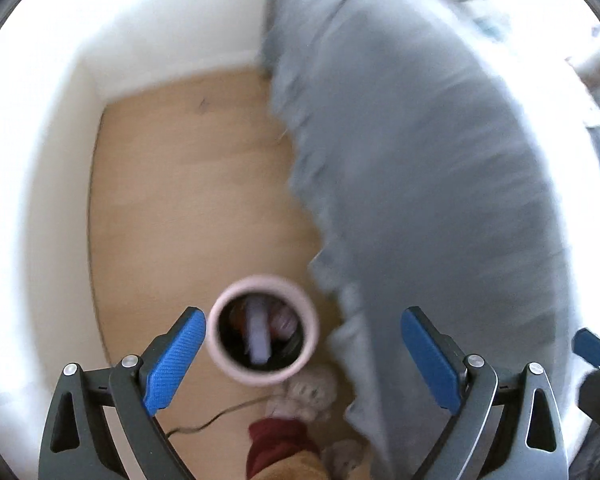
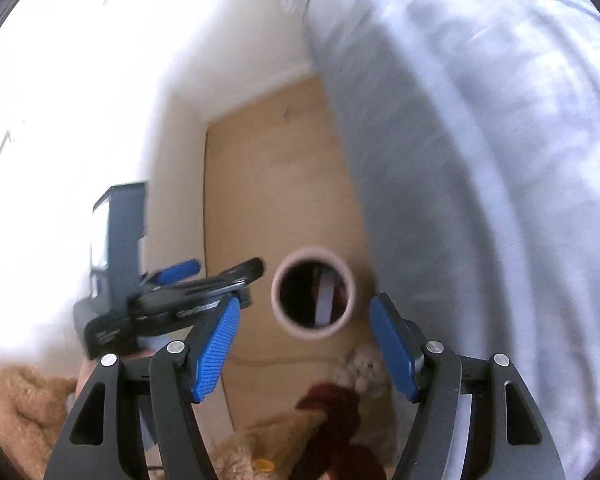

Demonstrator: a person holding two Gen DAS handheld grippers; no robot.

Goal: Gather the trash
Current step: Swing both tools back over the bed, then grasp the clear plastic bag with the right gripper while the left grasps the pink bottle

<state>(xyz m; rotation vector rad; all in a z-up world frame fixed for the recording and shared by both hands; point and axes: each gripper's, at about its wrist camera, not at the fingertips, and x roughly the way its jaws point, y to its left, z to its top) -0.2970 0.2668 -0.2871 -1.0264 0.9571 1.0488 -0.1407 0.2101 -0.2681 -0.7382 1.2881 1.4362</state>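
Pink bin (image 1: 264,330) stands upright on wood floor (image 1: 188,200), w/ trash inside, a pale strip (image 1: 258,334) among it. Left gripper (image 1: 302,354) hangs above bin, jaws wide apart, nothing between. Right gripper (image 2: 304,344) also over bin, jaws apart, empty. Grey bedding (image 1: 420,180) just beside bin; plush toy (image 1: 296,420) near bin's base.

White walls (image 1: 172,32), wood floor (image 1: 188,200), grey bed (image 1: 420,160) w/ bright light.
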